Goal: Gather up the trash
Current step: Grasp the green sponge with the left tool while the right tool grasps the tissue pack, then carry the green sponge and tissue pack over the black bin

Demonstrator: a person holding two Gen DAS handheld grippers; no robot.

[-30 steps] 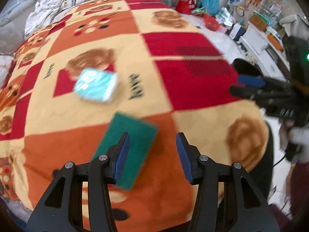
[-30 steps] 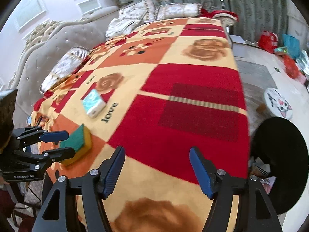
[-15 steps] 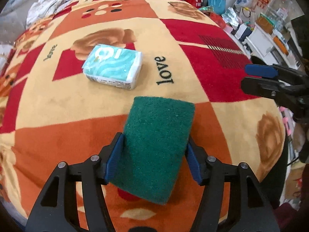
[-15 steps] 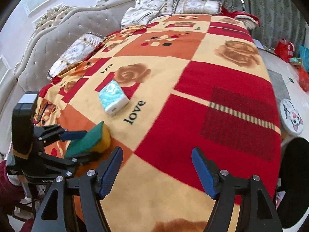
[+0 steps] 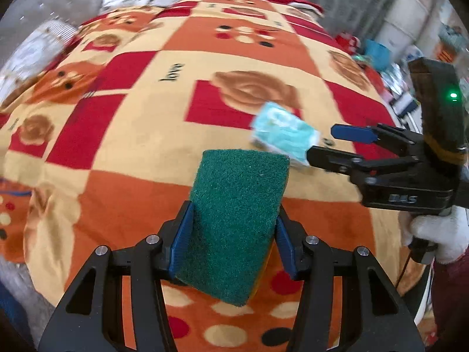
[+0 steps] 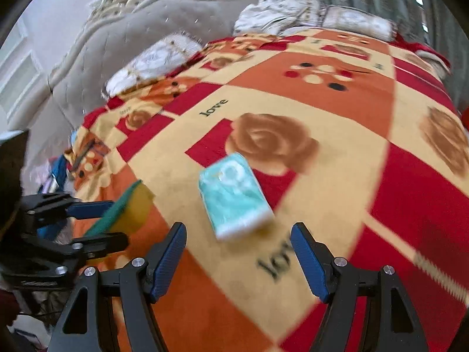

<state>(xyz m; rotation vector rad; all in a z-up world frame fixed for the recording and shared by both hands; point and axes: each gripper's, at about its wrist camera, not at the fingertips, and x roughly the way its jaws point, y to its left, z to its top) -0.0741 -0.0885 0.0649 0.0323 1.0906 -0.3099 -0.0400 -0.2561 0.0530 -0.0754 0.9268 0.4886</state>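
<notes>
Left claw (image 5: 231,234) has closed on the sponge (image 5: 237,217); a second ago it was only lining up, half a second ago the pads were just meeting the sides. Now both pads press the long edges, green scour face up, yellow foam visible underneath in the right wrist view. Sponge looks lifted clear of the bed (image 5: 132,135) near its foot edge, tilted up at the far end. First pickup looks done, judging by the grip.

Right claw (image 6: 237,261) has swung over from the red squares toward the tissue pack (image 6: 234,196). Jaws wide apart, nothing held. Pack lies flat on the blanket beside the brown rose, just ahead of my fingertips and roughly centred between them, not touching either. Frame is motion-blurred, so exact gap is hard to call.

Next, probably: drop the right claw down around the pack and squeeze its short sides. Soft wrapper will likely crush a bit. No bin in sight in either view.
</notes>
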